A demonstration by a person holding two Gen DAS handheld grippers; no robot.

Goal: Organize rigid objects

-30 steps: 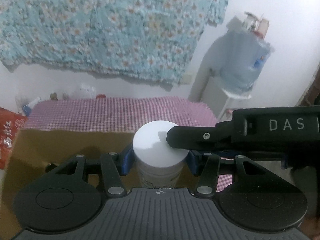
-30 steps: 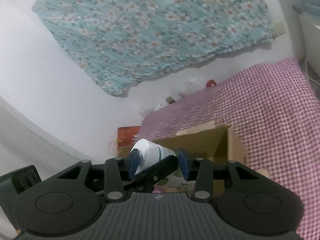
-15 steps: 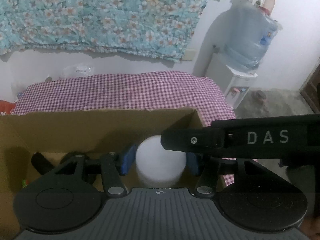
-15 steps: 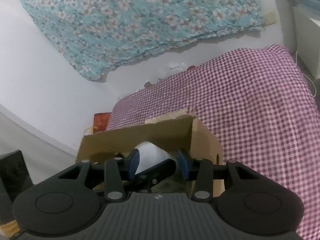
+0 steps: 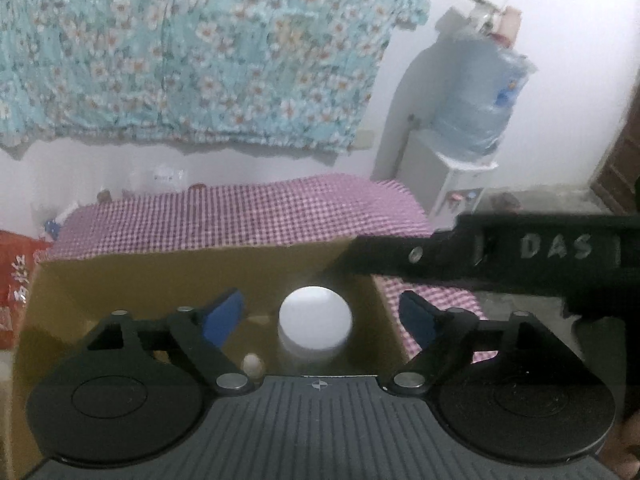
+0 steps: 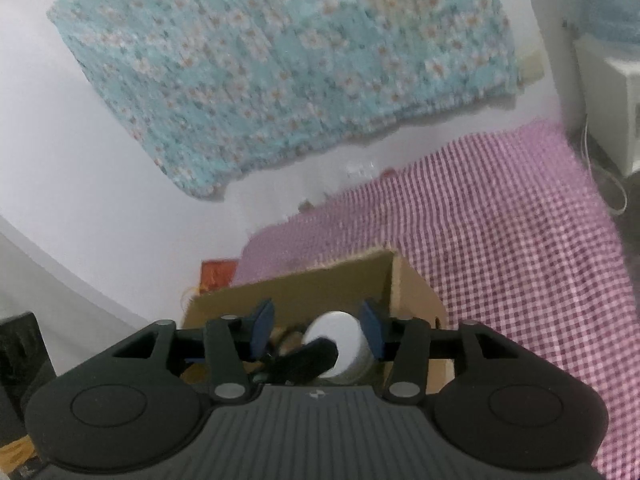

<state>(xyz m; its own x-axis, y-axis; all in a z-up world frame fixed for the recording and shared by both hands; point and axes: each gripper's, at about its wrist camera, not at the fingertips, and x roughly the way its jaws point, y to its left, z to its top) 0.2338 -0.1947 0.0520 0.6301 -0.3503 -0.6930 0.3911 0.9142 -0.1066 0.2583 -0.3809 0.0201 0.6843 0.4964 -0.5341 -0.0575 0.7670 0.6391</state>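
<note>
- Inside the cardboard box point(image 5: 160, 292), the white jar point(image 5: 315, 322) stands released; left gripper point(image 5: 320, 316) jaws have just opened wide, clear of it.
- Right gripper point(image 6: 316, 330) jaws have also just parted, touching nothing.
- Best lift both straight up, clear of the box walls.

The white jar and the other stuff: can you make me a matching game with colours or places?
Things:
1. white jar
2. cardboard box
3. water bottle
4. flowery cloth

Places:
A. hanging on the wall
B. on the checked tablecloth
C. upside down on the dispenser
D. standing inside the box

Pairs: 1-D, 2-B, 3-C, 4-A
</note>
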